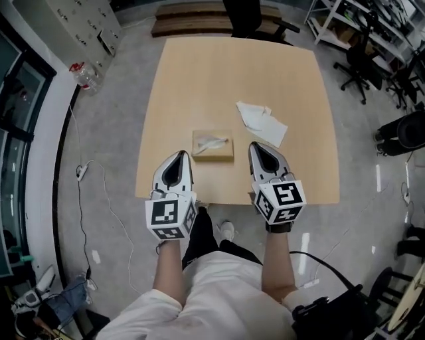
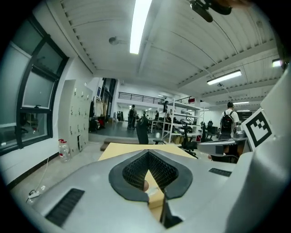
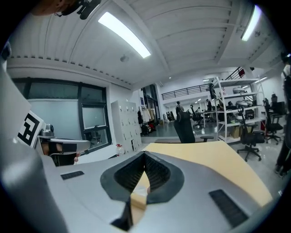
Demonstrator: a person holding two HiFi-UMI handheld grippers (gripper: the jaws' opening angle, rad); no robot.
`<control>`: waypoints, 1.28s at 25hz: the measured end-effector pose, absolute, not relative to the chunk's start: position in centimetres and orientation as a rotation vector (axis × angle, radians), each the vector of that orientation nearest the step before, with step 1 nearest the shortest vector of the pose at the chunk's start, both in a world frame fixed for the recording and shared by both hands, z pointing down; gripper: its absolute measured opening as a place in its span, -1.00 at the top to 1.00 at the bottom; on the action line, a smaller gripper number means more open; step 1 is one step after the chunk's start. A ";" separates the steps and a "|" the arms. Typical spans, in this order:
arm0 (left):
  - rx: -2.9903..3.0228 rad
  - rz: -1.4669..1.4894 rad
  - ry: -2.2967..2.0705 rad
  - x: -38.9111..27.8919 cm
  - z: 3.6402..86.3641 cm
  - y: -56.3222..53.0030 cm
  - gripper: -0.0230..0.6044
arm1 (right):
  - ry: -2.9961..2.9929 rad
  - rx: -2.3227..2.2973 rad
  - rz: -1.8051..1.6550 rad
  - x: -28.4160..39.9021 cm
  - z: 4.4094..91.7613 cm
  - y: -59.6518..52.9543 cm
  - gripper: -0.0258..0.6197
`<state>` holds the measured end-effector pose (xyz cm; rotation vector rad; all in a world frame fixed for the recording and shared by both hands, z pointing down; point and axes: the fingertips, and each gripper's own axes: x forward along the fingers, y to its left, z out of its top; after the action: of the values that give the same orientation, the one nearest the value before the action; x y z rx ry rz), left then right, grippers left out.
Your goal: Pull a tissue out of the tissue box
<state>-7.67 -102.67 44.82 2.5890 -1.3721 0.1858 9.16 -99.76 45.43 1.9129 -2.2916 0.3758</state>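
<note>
- Head view: the tissue box [image 1: 212,145] sat on the table [image 1: 199,73], towards the near edge, with a tissue poking out of its top slot.
- Head view: two loose tissues [image 1: 261,122] lay on the table to the right of the box and a little beyond it, apart from it.
- Head view: the left gripper [image 1: 181,154] hung just left of the box and the right gripper [image 1: 255,145] just right of it. Both pointed away from the person, and neither touched the box.
- Head view: a chair [image 1: 249,16] stood at the table's far end and a bottle [image 1: 86,75] on the floor to the left.
- Left gripper view: the jaws were clenched tip to tip around an empty hollow. Beyond them lay the table [image 2: 132,148], the chair [image 2: 142,132] and the bottle [image 2: 63,150] by lockers [image 2: 77,113].
- Right gripper view: the jaws were likewise pressed together with nothing gripped. The table [image 3: 213,159] stretched ahead to the chair [image 3: 184,127].
</note>
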 end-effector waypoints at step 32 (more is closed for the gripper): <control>2.355 0.478 -1.058 -5.9 64.6 -114.4 0.93 | -1.870 1.517 0.542 3.3 68.7 -112.8 0.53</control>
<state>-5.90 -114.35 64.57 2.3553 -1.0584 0.4783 3.29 -112.79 68.74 1.5167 -1.8696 0.5420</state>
